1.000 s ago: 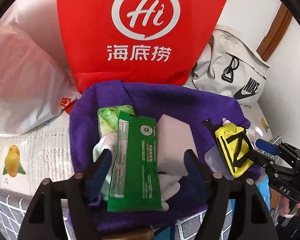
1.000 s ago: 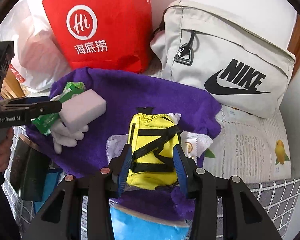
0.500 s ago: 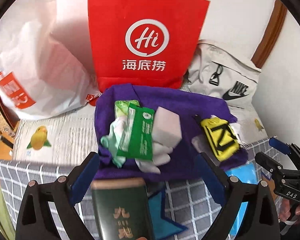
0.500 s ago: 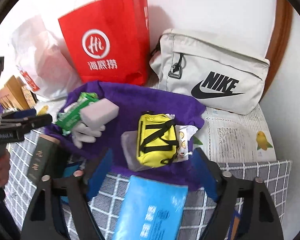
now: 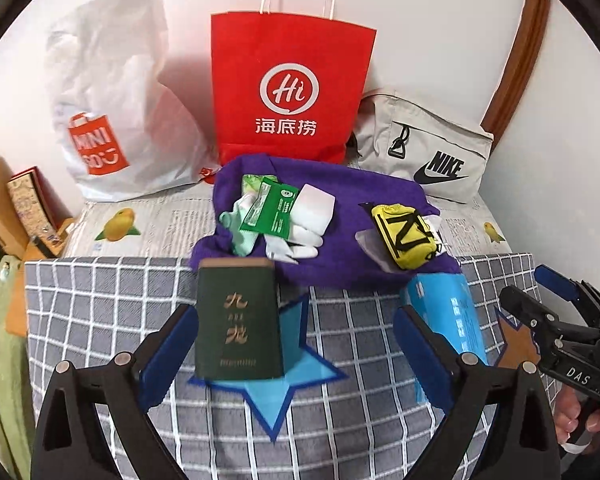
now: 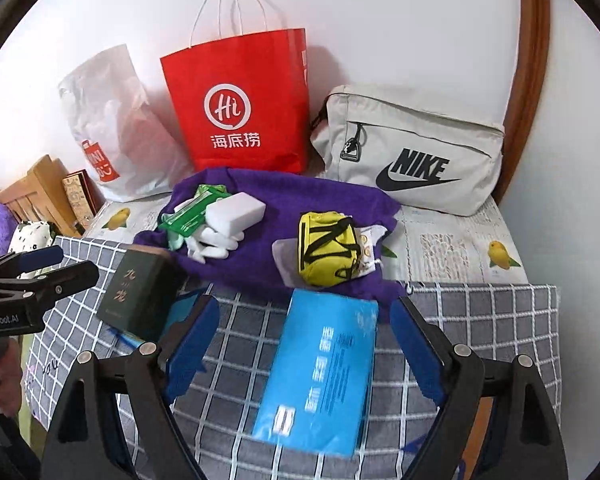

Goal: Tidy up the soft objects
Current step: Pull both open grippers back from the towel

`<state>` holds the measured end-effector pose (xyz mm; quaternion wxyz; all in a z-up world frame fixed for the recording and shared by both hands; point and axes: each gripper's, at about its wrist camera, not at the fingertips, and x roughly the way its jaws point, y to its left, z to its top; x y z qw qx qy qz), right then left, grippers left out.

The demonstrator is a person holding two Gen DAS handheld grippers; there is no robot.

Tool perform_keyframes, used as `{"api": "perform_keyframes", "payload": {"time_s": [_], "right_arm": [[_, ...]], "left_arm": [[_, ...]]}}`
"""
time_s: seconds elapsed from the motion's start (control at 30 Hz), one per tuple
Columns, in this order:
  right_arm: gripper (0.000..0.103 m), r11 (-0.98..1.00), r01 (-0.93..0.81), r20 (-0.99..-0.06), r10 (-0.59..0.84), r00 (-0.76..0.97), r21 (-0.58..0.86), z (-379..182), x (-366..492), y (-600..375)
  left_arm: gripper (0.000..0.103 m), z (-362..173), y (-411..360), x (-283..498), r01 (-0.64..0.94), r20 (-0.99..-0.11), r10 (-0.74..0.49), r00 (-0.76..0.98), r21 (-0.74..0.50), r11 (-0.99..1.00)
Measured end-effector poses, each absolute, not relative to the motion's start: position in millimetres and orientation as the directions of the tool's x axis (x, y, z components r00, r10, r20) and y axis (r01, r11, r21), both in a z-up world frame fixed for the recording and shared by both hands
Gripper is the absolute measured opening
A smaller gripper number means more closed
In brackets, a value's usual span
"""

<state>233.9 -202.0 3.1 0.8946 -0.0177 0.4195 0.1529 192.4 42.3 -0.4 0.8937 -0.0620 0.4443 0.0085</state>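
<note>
A: Since both grippers hang back over the checked cloth [image 5: 100, 300], where do the soft things lie from them?

B: Ahead and below, on the purple towel [image 5: 332, 196]. The left gripper [image 5: 296, 360] has its jaws spread wide with nothing gripped; the dark green box [image 5: 238, 316] merely sits in front of the gap between them. Past that box lies the green packet [image 5: 274, 212] with the white sponge [image 5: 314, 206] and the white glove [image 5: 296, 242] touching it.

A: And the other one?

B: The right gripper [image 6: 304, 344] has its jaws opening, nothing pinched; the blue packet [image 6: 320, 368] lies flat on the cloth under the gap. Straight beyond it sits the yellow pouch [image 6: 328, 248], its long side running roughly away from the jaws, tilted a little.

A: So which hand takes which?

B: I'd judge the right hand is nearer the pouch, the left nearer the packet pile. The pouch's narrow width already faces the right jaws, so a forward, downward reach should straddle it without much wrist roll.

A: Where would they go?

B: Perhaps the red paper bag [image 6: 240, 100] or the grey Nike bag [image 6: 412, 148] behind; I can't tell.
</note>
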Motion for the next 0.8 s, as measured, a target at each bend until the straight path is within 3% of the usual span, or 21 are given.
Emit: {"api": "perform_keyframes", "payload": {"time_s": [0.33, 0.8], "right_arm": [[0.087, 0.957, -0.274, -0.748, 0.254, 0.614, 0.1, 15.5, 192.2, -215.0], [0.087, 0.959, -0.265, -0.738, 0.252, 0.626, 0.103, 20.4, 168.6, -225.2]], "left_arm": [[0.099, 11.6, 26.2, 146.7, -0.081, -0.769, 0.032, 0.639, -0.026, 0.996], [0.099, 19.3, 20.8, 118.3, -0.098, -0.745, 0.047, 0.665, -0.025, 0.995]]}}
